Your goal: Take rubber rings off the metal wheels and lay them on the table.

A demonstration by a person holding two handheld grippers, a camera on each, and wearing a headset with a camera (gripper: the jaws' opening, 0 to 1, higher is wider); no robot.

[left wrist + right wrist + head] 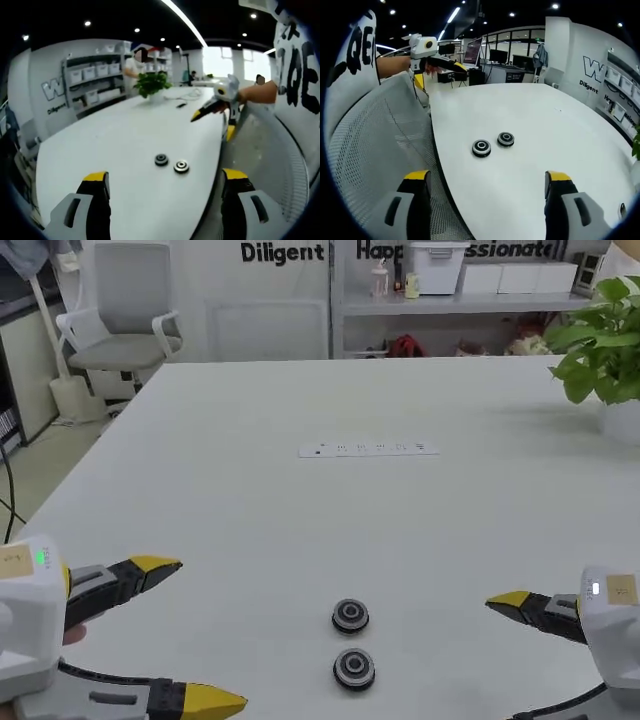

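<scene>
I hold left gripper (165, 175) and right gripper (487, 175) spread wide, empty; far wheel (350, 615) and near wheel (354, 667) lie between them on the white table (250, 500), shelves (450, 302) beyond.

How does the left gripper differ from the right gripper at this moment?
The left gripper sits left of the two metal wheels, the right gripper right of them. The left gripper's jaws point rightward at the wheels, the right gripper's leftward. Both are open, empty and yellow-tipped, apart from the wheels.
</scene>
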